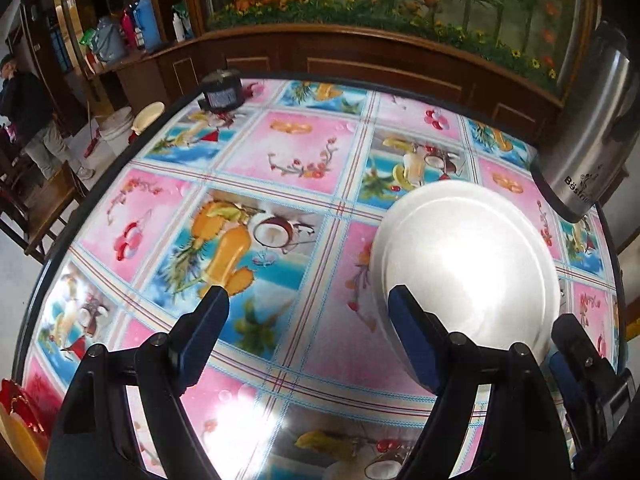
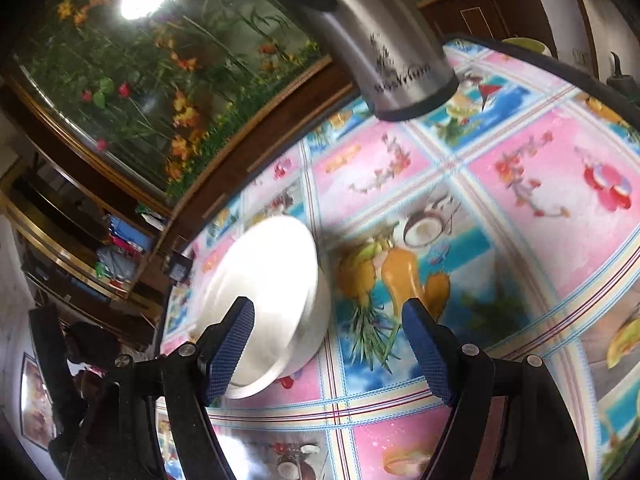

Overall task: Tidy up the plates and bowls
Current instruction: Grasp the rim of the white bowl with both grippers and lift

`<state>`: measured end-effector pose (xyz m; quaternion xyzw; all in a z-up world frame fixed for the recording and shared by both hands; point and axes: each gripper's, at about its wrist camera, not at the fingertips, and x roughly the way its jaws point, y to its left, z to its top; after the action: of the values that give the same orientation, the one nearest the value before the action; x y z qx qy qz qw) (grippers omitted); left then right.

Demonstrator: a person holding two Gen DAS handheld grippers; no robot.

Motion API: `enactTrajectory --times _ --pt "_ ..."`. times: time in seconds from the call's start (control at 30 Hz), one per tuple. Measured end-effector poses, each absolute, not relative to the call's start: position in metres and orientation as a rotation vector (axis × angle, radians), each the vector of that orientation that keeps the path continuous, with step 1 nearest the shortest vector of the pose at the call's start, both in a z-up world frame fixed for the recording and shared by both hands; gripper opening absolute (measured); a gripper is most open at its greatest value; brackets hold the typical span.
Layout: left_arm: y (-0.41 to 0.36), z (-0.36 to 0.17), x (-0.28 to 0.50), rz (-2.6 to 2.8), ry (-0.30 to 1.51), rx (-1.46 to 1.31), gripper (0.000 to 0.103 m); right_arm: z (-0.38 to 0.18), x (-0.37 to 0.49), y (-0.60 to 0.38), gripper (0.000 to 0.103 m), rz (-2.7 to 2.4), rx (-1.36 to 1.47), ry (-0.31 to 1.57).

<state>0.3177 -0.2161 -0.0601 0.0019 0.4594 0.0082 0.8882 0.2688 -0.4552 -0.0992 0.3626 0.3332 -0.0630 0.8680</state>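
Plate (image 1: 468, 264), white and upturned as far as I can tell through the blur, lies on my tabletop (image 1: 288, 152) with its fruit-and-flower cloth, near the steel kettle (image 1: 592, 120). My left fingers (image 1: 308, 300) stand wide apart and hold nothing; the inner one overlaps the plate's near rim in view, contact unclear. My right fingers (image 2: 328, 312) are likewise spread and empty, the plate's edge lying just beyond the left-hand one, over the pineapple print.
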Motion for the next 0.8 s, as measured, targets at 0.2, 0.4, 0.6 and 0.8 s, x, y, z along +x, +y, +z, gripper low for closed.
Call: enactTrajectory --times 0.2,0.4,0.6,0.8 --pt "-0.218 -0.072 0.321 -0.002 0.988 -0.004 0.082 -0.107 0.273 -0.457 0.078 -0.134 0.786 0.705" --pt "-0.224 -0.074 0.317 -0.031 0.988 0.014 0.071 -0.114 0.276 -0.458 0.075 -0.124 0.8 0.722" --pt "-0.229 -0.078 0.307 -0.117 1.012 -0.031 0.032 -0.129 0.283 -0.453 0.025 -0.074 0.821 0.79" --pt "-0.226 -0.076 0.291 -0.13 1.004 -0.039 0.013 -0.119 0.275 -0.431 0.01 -0.076 0.738 0.801"
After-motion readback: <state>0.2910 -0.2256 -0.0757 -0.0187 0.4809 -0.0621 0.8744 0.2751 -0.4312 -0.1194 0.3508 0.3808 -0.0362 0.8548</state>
